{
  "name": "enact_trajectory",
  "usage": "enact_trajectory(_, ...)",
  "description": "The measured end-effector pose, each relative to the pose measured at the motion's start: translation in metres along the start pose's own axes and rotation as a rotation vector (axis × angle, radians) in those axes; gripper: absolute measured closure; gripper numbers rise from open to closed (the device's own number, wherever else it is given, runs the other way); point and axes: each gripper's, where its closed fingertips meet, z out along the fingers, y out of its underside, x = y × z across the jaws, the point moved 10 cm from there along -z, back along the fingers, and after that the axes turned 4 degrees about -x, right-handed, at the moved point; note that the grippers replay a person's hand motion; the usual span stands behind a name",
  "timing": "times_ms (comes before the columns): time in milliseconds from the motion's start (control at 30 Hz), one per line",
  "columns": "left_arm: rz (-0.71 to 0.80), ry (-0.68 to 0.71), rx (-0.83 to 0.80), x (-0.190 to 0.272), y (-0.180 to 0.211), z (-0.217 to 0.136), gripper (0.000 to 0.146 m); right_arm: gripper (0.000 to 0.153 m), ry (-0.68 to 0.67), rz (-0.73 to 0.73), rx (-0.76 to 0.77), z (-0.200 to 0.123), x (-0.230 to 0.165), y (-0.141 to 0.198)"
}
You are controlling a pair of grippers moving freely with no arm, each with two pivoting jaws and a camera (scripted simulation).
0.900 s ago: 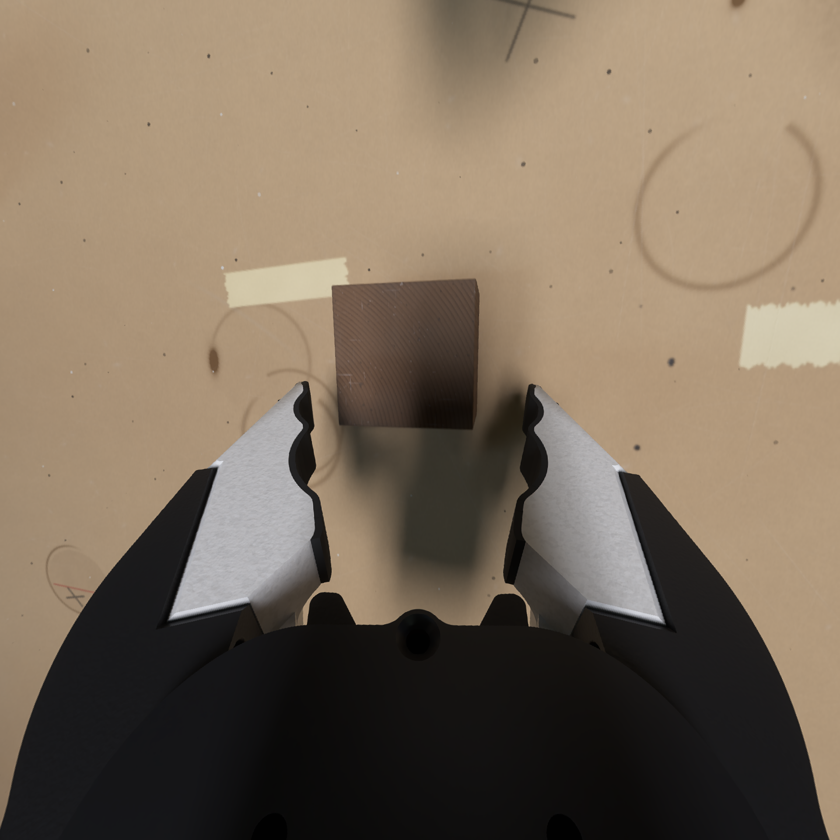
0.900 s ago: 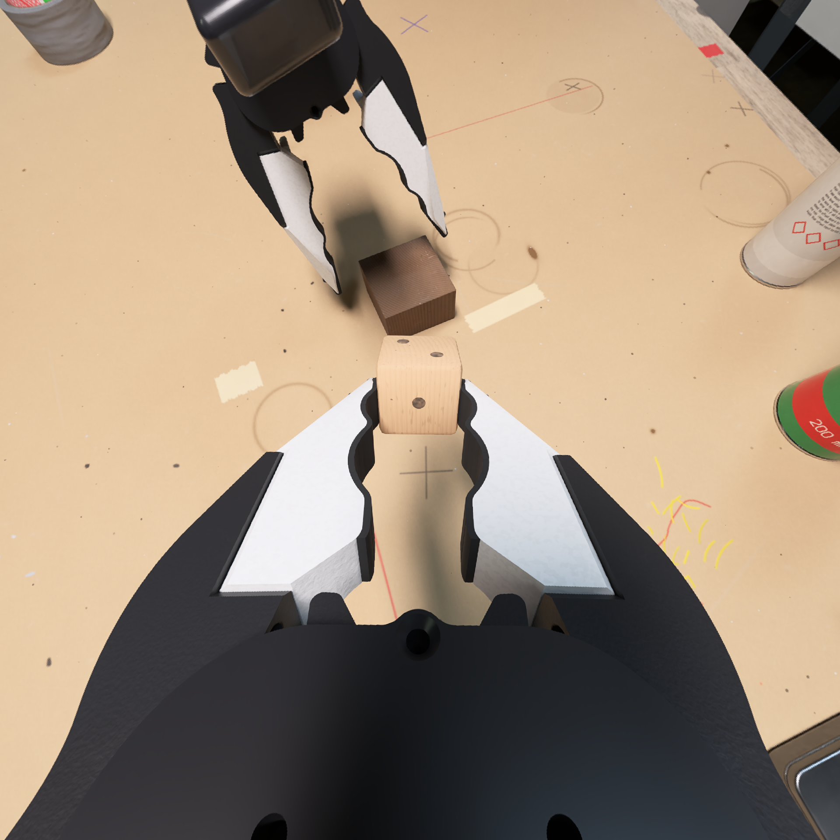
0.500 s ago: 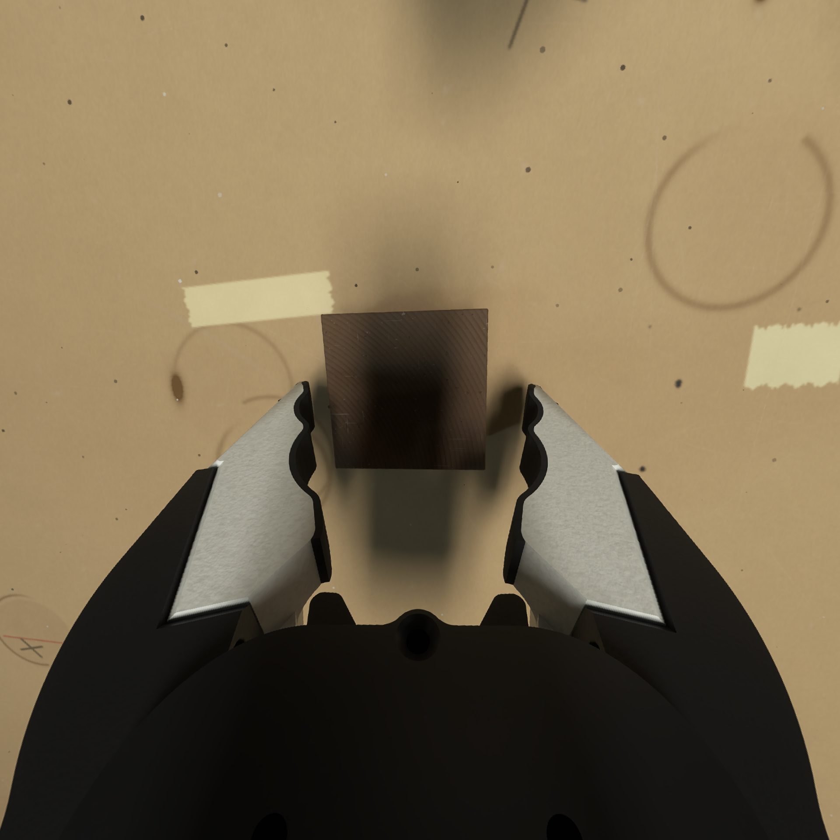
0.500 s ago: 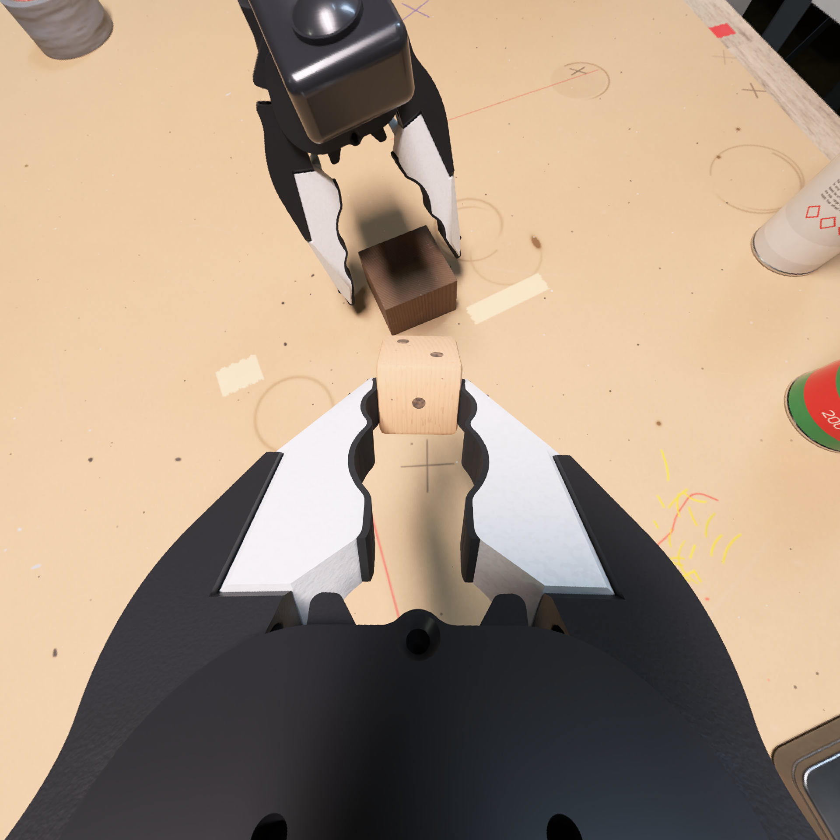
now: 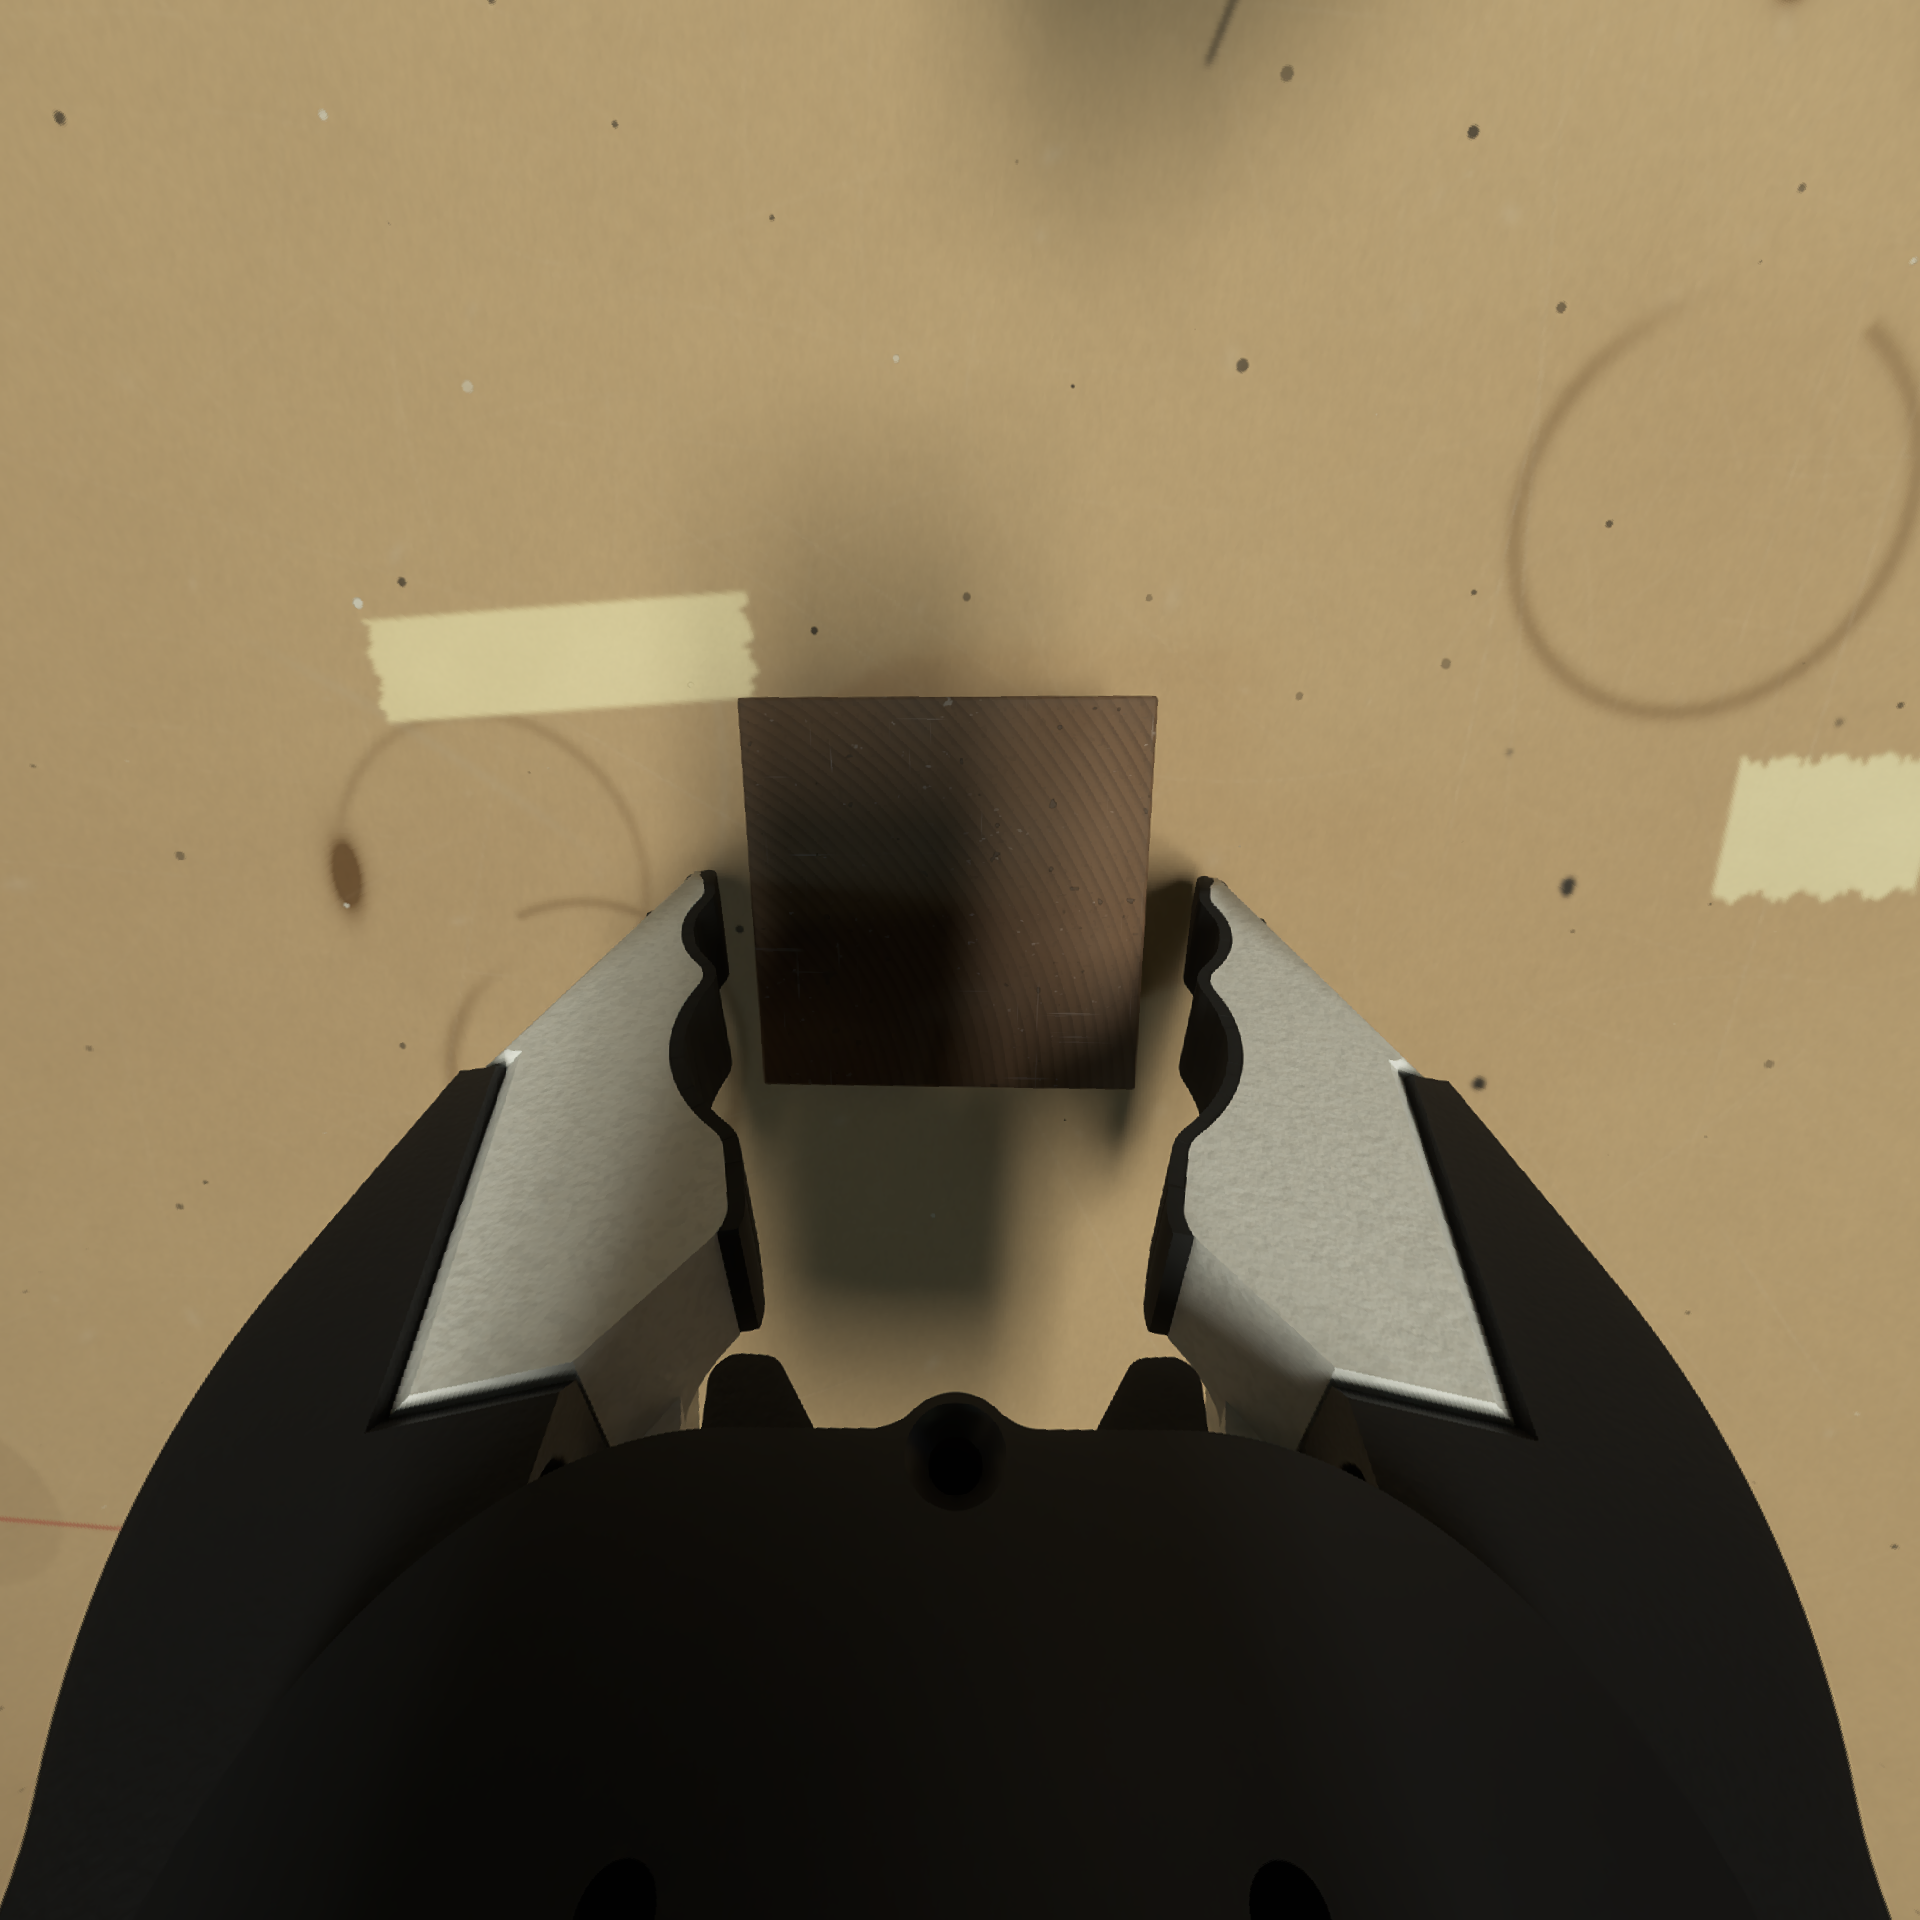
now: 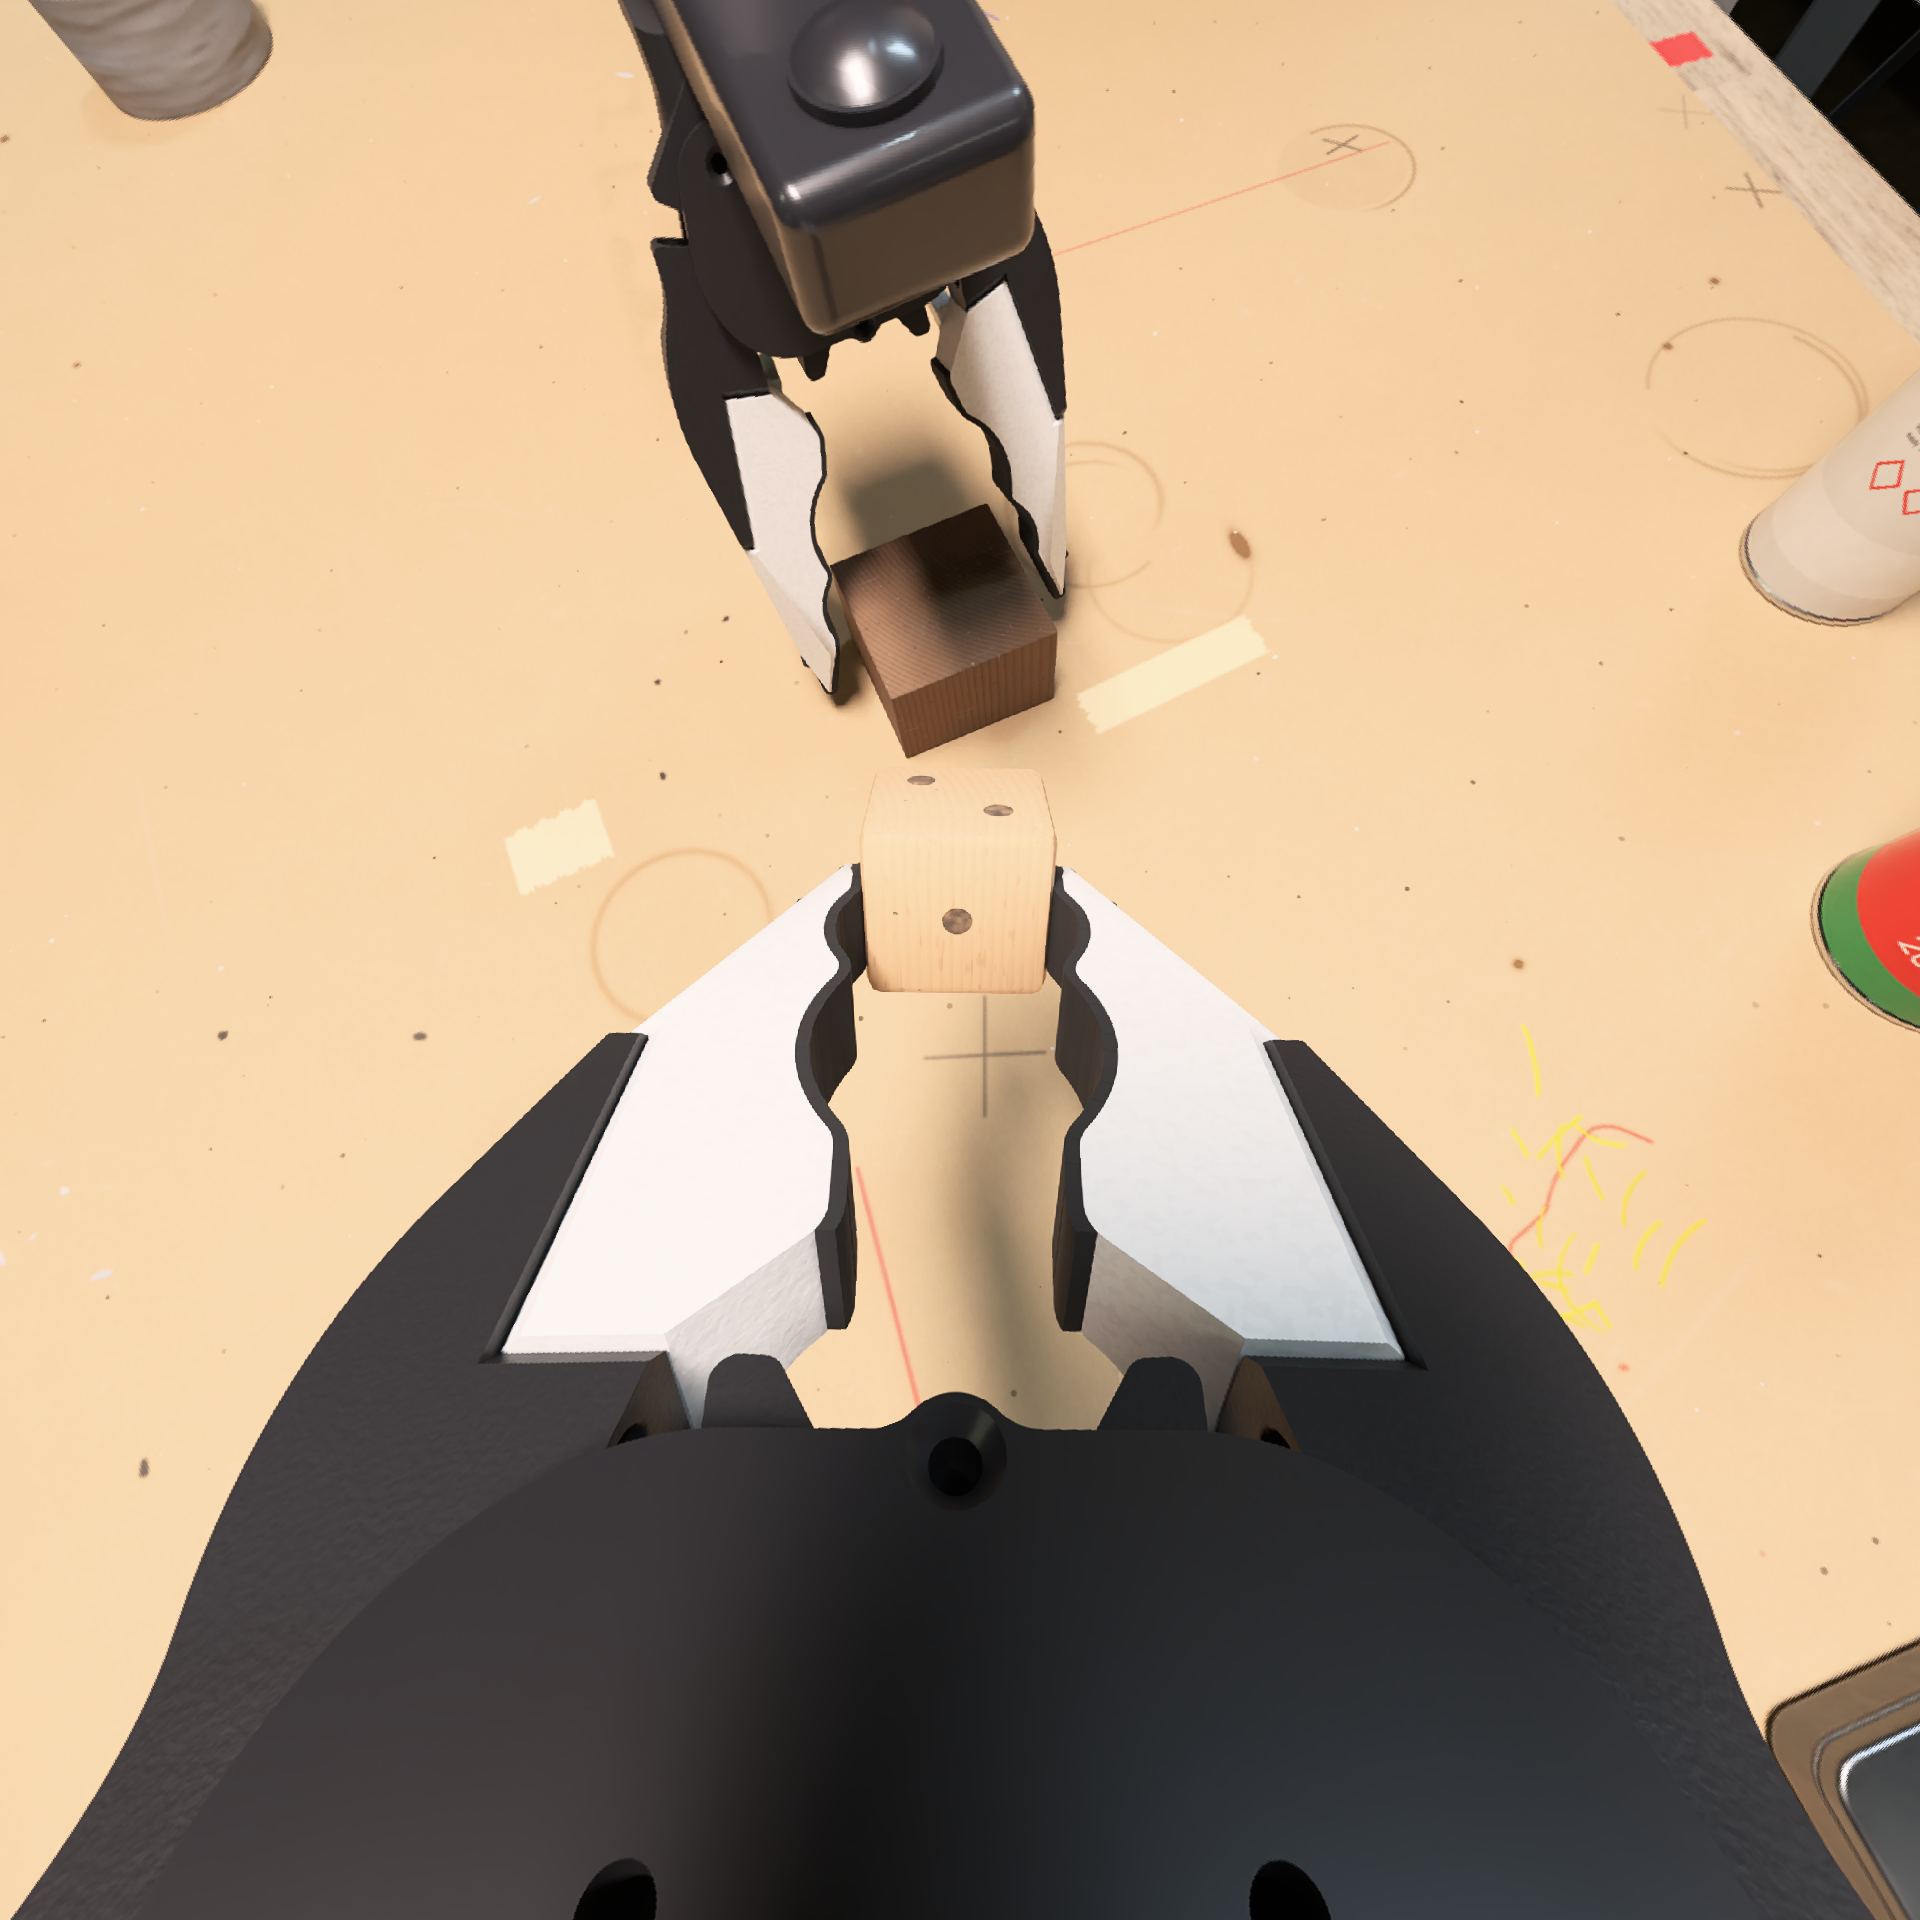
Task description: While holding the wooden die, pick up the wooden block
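Wooden die [image 6: 954, 894] between right tongs [image 6: 956, 914]

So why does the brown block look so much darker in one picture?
In the left wrist view the left gripper shades the wooden block and table; the right wrist view is brighter, with glare on that gripper's black housing.

Two grippers [image 6: 940, 613], one die [image 6: 954, 883], one block [image 6: 951, 634]

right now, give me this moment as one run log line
left gripper: open, straddling dark wooden block on table | right gripper: shut on wooden die | block: not gripped
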Motion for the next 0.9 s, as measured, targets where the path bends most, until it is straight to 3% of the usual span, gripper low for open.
enact_trajectory(333,-0.046,0.070,0.009,-0.0044,0.0029,0.0026,0.062,0.118,-0.004,-0.004,-0.012,0.0013,-0.0006,0.0003)
enact_trajectory(900,-0.034,0.075,0.008,-0.0067,0.0036,0.0015,0.071,0.118,-0.024,-0.003,-0.048,0.0071,-0.0008,0.0029)
